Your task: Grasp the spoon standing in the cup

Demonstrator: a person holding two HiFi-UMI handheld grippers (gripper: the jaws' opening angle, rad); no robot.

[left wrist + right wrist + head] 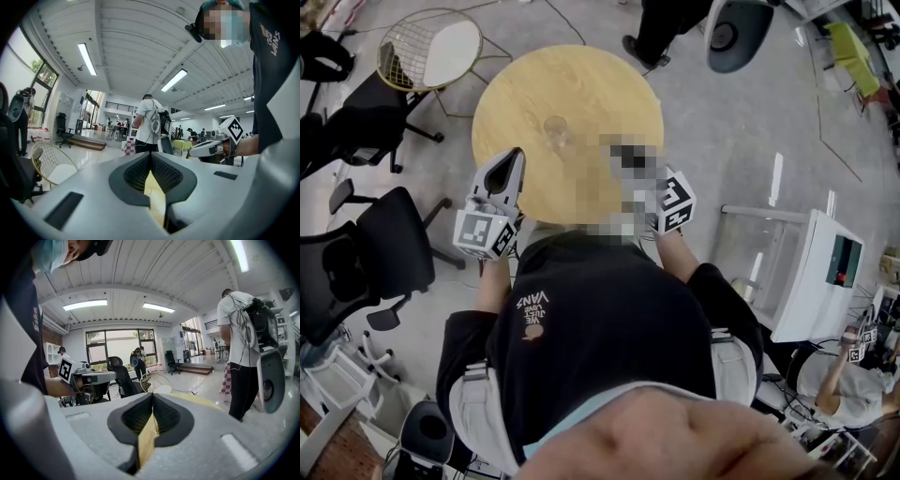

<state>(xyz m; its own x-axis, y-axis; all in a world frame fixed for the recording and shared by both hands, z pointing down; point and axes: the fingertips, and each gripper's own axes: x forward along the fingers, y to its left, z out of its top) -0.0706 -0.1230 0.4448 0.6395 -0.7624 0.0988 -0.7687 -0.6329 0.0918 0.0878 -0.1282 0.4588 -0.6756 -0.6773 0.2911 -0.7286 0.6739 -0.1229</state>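
Note:
A clear glass cup stands near the middle of the round wooden table; I cannot make out a spoon in it. My left gripper is held over the table's near left edge, short of the cup, with its jaws together and nothing between them. Only the marker cube of my right gripper shows in the head view, at the table's near right edge. In its own view the right gripper is shut and empty. Both are held level, and the cup is in neither gripper view.
Black office chairs stand at the left and a wire chair with a white cushion beyond the table. A person in a white shirt stands at the table's far side beside a dark pod. A white cabinet is at the right.

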